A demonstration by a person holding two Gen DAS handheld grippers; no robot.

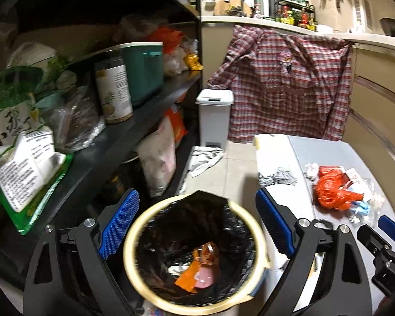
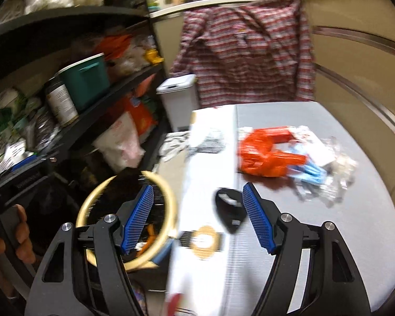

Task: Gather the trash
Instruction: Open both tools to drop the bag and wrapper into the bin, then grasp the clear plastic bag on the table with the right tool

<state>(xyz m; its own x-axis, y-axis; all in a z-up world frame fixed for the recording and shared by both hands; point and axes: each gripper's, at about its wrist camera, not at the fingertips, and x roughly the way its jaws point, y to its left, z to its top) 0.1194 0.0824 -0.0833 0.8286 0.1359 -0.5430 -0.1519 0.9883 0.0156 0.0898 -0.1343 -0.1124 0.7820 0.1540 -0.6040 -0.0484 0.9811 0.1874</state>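
Observation:
A round bin with a cream rim and black liner stands on the floor left of the grey table; orange and pink wrappers lie inside it. My left gripper is open and empty, right above the bin. On the table lies a trash pile: a crumpled red bag, a blue glove and clear plastic. My right gripper is open and empty, low over the table's near left part, short of the pile. A small black piece lies between its fingers. The bin rim shows at its left.
A dark shelf unit packed with bags, a can and a teal box runs along the left. A white pedal bin stands behind, a rag on the floor. A plaid shirt hangs from the counter. White paper covers the table's left strip.

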